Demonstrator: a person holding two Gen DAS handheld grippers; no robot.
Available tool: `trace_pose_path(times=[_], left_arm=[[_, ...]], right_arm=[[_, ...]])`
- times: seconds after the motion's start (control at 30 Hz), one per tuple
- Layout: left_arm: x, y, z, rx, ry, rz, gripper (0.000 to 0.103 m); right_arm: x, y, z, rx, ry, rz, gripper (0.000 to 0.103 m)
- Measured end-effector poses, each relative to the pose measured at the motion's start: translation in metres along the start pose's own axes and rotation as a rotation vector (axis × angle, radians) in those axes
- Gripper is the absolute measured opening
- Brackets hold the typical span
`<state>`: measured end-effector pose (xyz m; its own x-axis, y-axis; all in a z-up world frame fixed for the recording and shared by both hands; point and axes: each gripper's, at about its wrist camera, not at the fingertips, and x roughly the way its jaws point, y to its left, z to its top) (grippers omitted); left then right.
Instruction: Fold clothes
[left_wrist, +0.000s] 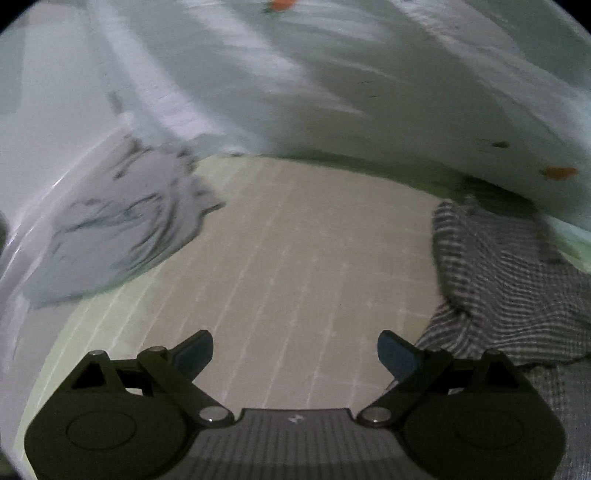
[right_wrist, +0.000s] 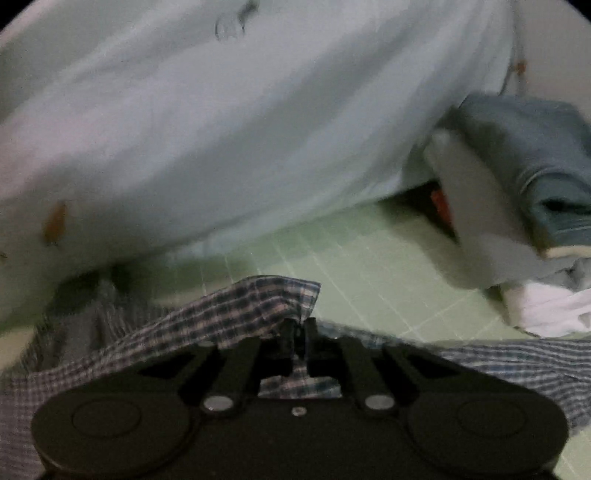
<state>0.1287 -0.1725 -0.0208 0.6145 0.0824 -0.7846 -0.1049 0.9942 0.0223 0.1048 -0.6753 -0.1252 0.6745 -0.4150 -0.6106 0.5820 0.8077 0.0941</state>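
On the green gridded mat (right_wrist: 369, 266), my right gripper (right_wrist: 298, 328) is clamped on an edge of the checked shirt (right_wrist: 229, 314), which lies rumpled across the near side. My left gripper (left_wrist: 295, 354) hovers with its fingers wide apart and empty over bare mat, the shirt's other end (left_wrist: 509, 280) to its right. A folded pile (right_wrist: 535, 177) sits far right, suggesting some pieces are done. This shirt looks barely started; a pale blue cloth (right_wrist: 221, 129) and a grey garment (left_wrist: 122, 221) seem still to be folded.

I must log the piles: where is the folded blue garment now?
In the right wrist view, the folded blue garment sits at the far right, above white cloth.
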Motion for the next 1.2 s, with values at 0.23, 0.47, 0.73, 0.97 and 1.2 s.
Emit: trace_pose_path(times=[0.23, 0.47, 0.73, 0.97, 1.2], left_arm=[[-0.019, 0.025, -0.027, -0.059, 0.033, 0.08, 0.095], [-0.02, 0.051, -0.051, -0.062, 0.047, 0.056, 0.096], [-0.006, 0.106, -0.066, -0.01, 0.038, -0.065, 0.096], [-0.006, 0.155, -0.07, 0.062, 0.043, -0.203, 0.096], [-0.014, 0.198, -0.084, 0.195, 0.054, -0.28, 0.096]], right_arm=[[-0.023, 0.028, -0.039, -0.037, -0.023, 0.076, 0.103], [-0.096, 0.079, -0.082, -0.038, -0.009, 0.203, 0.103], [-0.188, 0.151, -0.143, -0.067, 0.013, 0.208, 0.103], [-0.243, 0.233, -0.196, -0.057, 0.096, 0.111, 0.102], [-0.275, 0.312, -0.246, -0.086, 0.123, 0.122, 0.091]])
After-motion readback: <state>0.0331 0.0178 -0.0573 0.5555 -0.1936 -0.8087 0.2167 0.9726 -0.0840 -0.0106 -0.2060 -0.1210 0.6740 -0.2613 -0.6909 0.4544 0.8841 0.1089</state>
